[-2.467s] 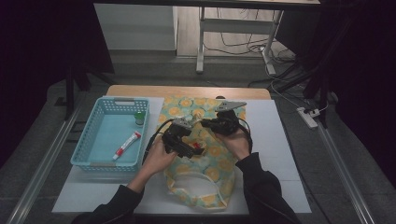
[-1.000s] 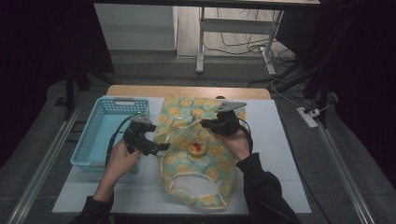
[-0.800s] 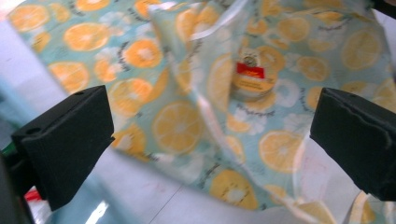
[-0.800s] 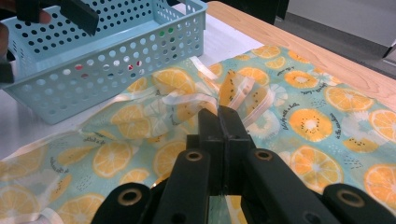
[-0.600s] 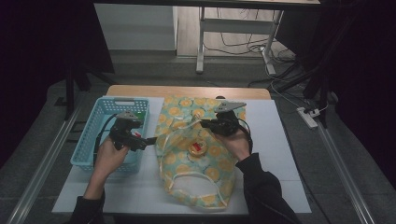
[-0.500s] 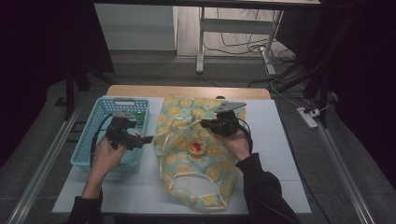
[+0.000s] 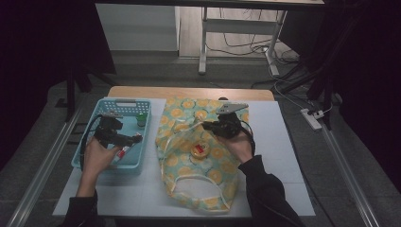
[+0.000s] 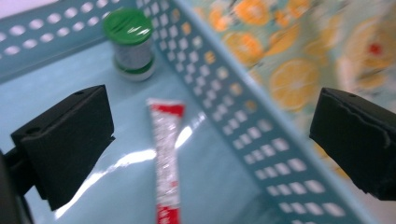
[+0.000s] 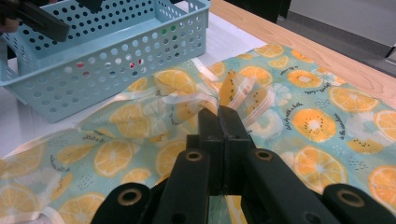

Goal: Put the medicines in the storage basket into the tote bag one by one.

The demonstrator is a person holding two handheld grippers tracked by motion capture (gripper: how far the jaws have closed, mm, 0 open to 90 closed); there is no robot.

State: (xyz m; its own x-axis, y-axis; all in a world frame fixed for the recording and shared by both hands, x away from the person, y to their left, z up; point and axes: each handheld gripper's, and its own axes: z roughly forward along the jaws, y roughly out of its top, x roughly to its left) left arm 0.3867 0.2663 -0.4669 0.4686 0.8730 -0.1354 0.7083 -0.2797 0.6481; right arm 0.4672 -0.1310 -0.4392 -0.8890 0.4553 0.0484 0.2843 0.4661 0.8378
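Observation:
A cloth bag (image 7: 198, 161) printed with orange slices lies flat on the white mat. My right gripper (image 7: 210, 126) is shut on the bag's cream-trimmed edge (image 9: 212, 100) and holds that fold up. A small round yellow and red thing (image 7: 198, 150) rests at the bag's middle. My left gripper (image 7: 132, 138) hovers over the blue basket (image 7: 97, 163) with its jaws wide open and nothing between them (image 8: 210, 140). Below it on the basket floor lie a red and white tube (image 8: 166, 158) and a green-capped jar (image 8: 133, 44).
The basket's perforated wall (image 8: 252, 135) runs between the left jaws and the bag. A wooden table edge (image 7: 189, 92) lies behind the mat. The left hand's gripper (image 9: 32, 16) shows above the basket (image 9: 107, 51) in the right gripper view.
My left gripper has moved left, away from the bag, and now hangs over the basket. The right gripper has stayed in place, shut on the bag's edge.

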